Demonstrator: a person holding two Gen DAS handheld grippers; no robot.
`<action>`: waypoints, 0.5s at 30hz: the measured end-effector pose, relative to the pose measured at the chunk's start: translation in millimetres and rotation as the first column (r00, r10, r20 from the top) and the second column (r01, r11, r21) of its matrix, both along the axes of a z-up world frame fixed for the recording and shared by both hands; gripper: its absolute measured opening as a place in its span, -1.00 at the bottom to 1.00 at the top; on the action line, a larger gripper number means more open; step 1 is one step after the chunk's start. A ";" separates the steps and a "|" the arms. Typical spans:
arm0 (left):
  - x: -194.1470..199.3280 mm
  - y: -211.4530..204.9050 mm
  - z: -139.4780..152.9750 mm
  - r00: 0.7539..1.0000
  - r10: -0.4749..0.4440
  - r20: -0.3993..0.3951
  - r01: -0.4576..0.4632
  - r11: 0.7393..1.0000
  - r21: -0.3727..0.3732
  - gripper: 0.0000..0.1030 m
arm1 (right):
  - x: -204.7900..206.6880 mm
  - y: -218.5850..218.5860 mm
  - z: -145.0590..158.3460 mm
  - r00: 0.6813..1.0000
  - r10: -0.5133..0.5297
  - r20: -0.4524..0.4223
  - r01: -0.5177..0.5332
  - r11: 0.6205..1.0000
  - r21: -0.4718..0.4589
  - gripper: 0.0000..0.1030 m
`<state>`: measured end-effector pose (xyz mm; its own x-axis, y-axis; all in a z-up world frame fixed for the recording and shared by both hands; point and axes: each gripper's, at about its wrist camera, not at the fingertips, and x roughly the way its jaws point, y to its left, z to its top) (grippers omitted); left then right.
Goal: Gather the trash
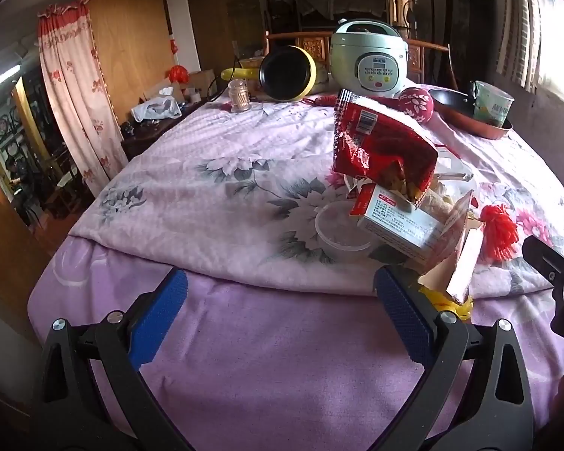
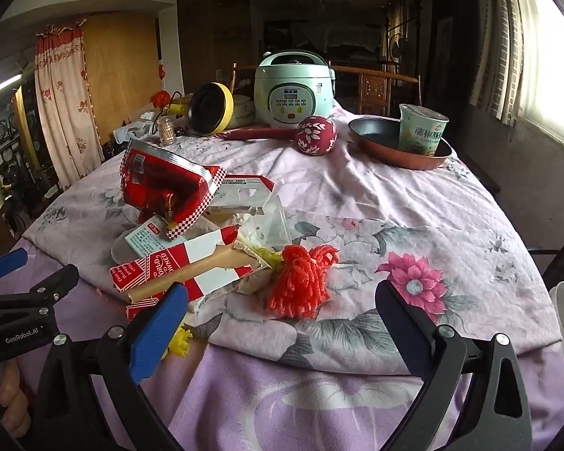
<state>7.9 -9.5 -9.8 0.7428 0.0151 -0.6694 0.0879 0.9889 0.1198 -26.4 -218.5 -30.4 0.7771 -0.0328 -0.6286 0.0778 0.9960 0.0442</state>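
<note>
Both hand-held grippers, left and right, we are holding with fingers wide apart and empty; trash is lying piled ahead, between them, on the table.

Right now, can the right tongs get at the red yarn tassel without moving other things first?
Probably yes. The right tongs are open and empty, the red yarn tassel lies just ahead on the cloth, and nothing covers it; only the torn red-and-white carton sits close beside it.
</note>
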 end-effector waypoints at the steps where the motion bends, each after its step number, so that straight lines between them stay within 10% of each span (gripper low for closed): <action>1: 0.8 -0.1 -0.4 1.000 0.004 -0.002 -0.004 1.000 0.003 0.87 | 0.9 -0.7 -0.7 1.000 -0.001 -0.003 0.001 1.000 -0.002 0.90; 15: -7.5 -1.9 1.6 1.000 -0.004 0.002 0.004 1.000 0.010 0.87 | -9.0 7.5 5.8 1.000 0.011 0.016 -0.011 1.000 -0.030 0.90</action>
<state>0.4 -11.4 -8.2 0.7440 0.0190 -0.6680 0.0913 0.9873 0.1297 -35.4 -211.0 -24.7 0.7874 -0.0427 -0.6150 0.0665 0.9977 0.0158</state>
